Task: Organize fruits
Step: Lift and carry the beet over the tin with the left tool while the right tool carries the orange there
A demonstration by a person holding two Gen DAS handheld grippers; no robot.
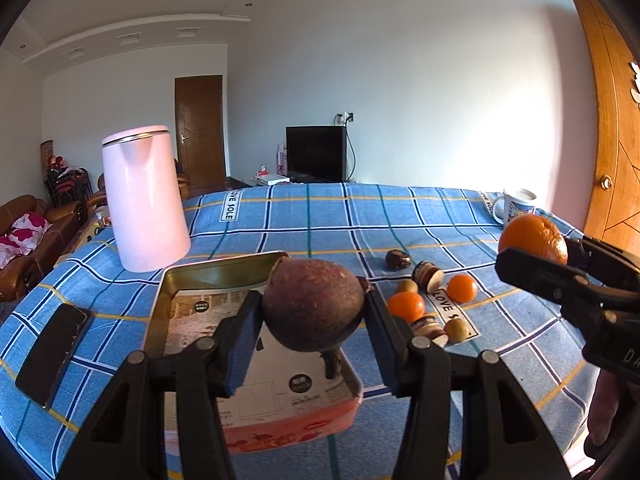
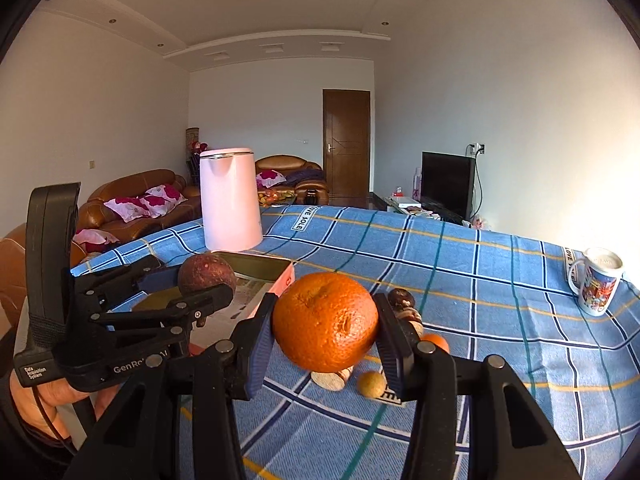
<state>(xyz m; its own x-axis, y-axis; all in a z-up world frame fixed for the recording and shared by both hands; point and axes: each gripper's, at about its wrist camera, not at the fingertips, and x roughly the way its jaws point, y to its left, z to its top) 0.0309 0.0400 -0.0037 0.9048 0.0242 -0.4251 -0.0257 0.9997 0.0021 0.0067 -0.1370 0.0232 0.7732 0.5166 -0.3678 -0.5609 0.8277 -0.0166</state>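
Observation:
My left gripper is shut on a dark purple mangosteen and holds it above the metal tin tray. My right gripper is shut on a large orange, held above the blue checked cloth; the orange also shows in the left wrist view. The mangosteen shows in the right wrist view too. On the cloth right of the tray lie small oranges, small green-brown fruits and dark cut fruits.
A pink kettle stands behind the tray. A black phone lies left of the tray. A printed mug stands at the table's far right. A sofa, a door and a TV are beyond the table.

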